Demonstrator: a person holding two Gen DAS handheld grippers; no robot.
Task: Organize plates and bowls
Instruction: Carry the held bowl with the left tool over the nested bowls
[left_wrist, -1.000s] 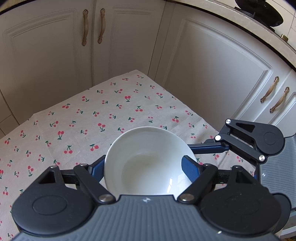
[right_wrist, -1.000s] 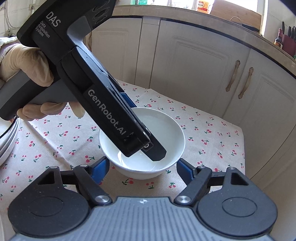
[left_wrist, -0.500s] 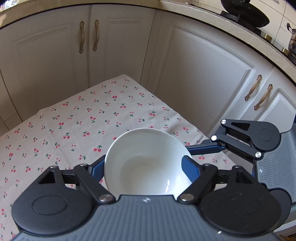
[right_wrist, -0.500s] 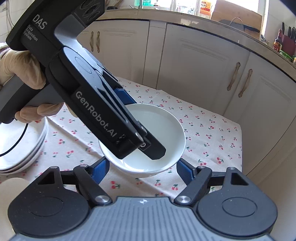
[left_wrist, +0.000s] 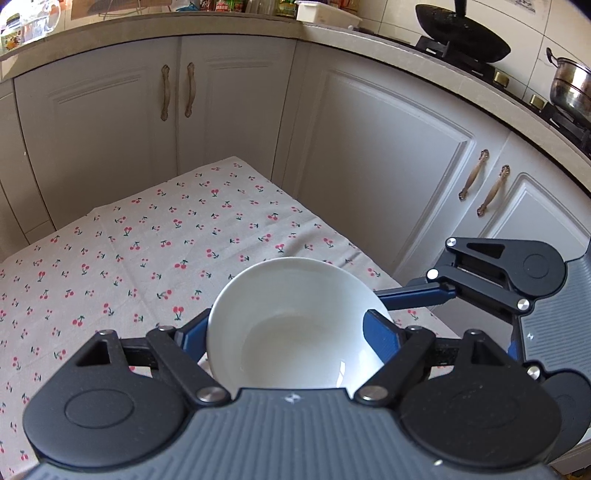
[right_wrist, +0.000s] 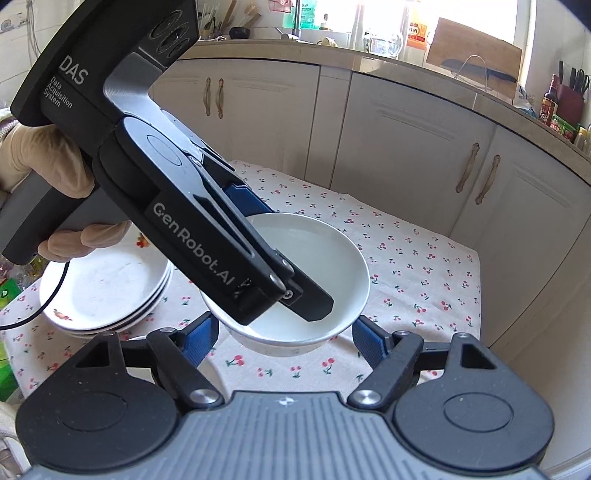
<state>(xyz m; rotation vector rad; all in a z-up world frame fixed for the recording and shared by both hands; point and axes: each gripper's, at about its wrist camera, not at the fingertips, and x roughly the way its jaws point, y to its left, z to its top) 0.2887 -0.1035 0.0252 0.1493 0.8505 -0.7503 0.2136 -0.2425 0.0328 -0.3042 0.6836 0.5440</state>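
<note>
My left gripper is shut on a white bowl, one finger inside and one outside the rim, holding it tilted above the cherry-print tablecloth. In the right wrist view the same bowl hangs under the left gripper, which crosses the frame from upper left. My right gripper is open and empty just in front of and below the bowl. It also shows in the left wrist view at the right. A stack of white plates lies on the cloth to the left.
White cabinet doors stand close behind the table on two sides. The table's right edge drops off near the cabinets. A wok and a steel pot sit on the counter above.
The left gripper has lifted the bowl off the cloth and raised it. The right gripper has pulled back with it, and the plate stack has come into its view.
</note>
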